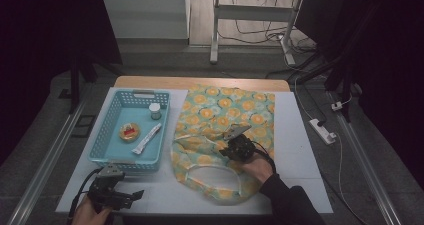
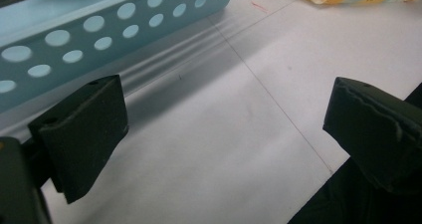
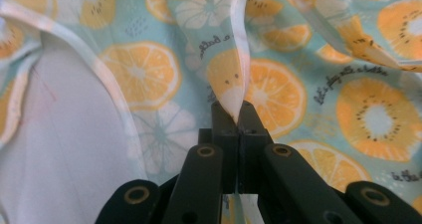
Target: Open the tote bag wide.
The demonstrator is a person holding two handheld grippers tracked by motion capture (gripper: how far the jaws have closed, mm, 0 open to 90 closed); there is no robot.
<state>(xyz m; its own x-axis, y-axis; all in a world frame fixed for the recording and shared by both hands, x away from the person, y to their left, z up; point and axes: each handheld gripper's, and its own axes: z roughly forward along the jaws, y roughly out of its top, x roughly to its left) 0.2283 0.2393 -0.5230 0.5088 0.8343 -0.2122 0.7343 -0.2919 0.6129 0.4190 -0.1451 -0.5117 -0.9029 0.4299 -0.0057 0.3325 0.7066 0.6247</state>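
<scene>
— Jaws first, from the left: where do they stand?

— Wide apart on the left gripper [image 1: 131, 195], lower left of the high view, low over bare white table [image 1: 165, 192] with nothing between them. At centre the right gripper [image 1: 231, 141] is clenched on a fold of the fruit-print cloth bag [image 1: 225, 110]; in the right gripper view the pinched hem [image 3: 234, 92] rises straight up out of the closed tips.

— Which way does the bag lie from that grip?

— Its long axis runs from the loop handle [image 1: 212, 169] at lower centre toward the upper right, so most of the cloth lies beyond the jaws. The right hand [image 1: 257, 167] is far nearer; the left sits well apart.

— Containers?

— Blue basket [image 1: 111, 130], left of the bag, holds a small white-capped jar [image 1: 155, 111], a round tin [image 1: 129, 132] and a white tube [image 1: 147, 139].
</scene>
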